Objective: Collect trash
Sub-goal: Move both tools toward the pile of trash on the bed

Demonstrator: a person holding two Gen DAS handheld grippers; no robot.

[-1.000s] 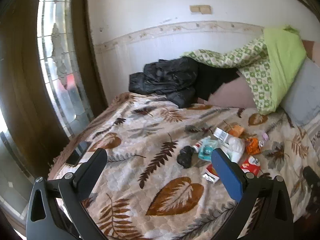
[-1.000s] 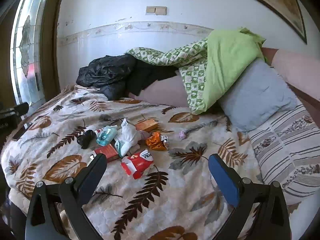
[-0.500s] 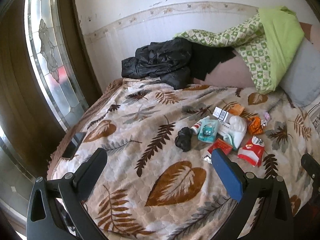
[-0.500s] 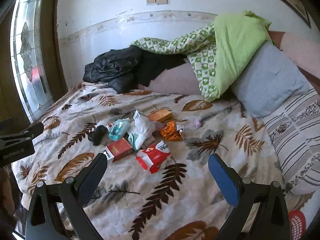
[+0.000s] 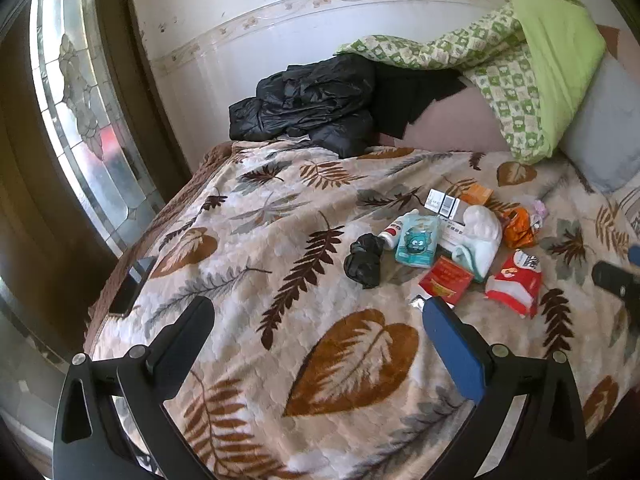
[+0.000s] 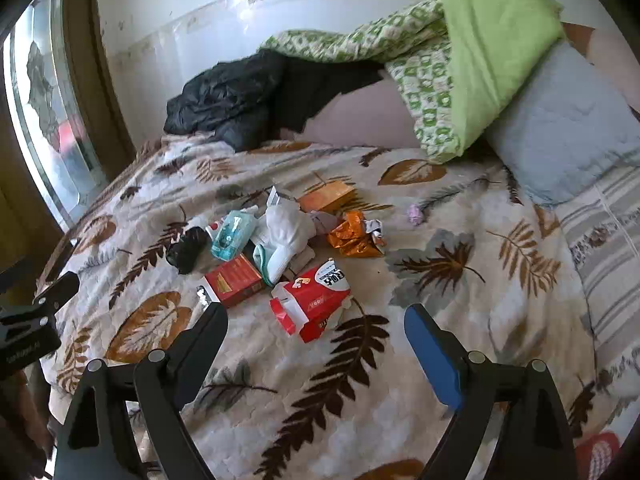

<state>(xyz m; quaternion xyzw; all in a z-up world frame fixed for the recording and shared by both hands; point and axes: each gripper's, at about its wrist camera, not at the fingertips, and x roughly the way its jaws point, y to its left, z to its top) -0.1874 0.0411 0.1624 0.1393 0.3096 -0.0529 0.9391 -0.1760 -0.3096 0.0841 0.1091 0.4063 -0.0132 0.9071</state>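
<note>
Both grippers have come closer to the bed (image 6: 460,288), so the trash pile (image 6: 280,248) looks bigger. It lies mid-bed, at 12 o'clock from the right gripper (image 6: 316,334) and 1 o'clock from the left gripper (image 5: 318,324). Both are spread wide and hold nothing. The red and white pack (image 6: 312,300) looks light and crinkly; its near edge seems best to pinch.

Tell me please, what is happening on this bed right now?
A person holds two grippers over the bed, and both are open and empty. The right gripper hangs just in front of the red and white packet; the left gripper hangs short of the pile. The red box, orange wrapper and black bag lie untouched. Nothing is collected yet.
</note>
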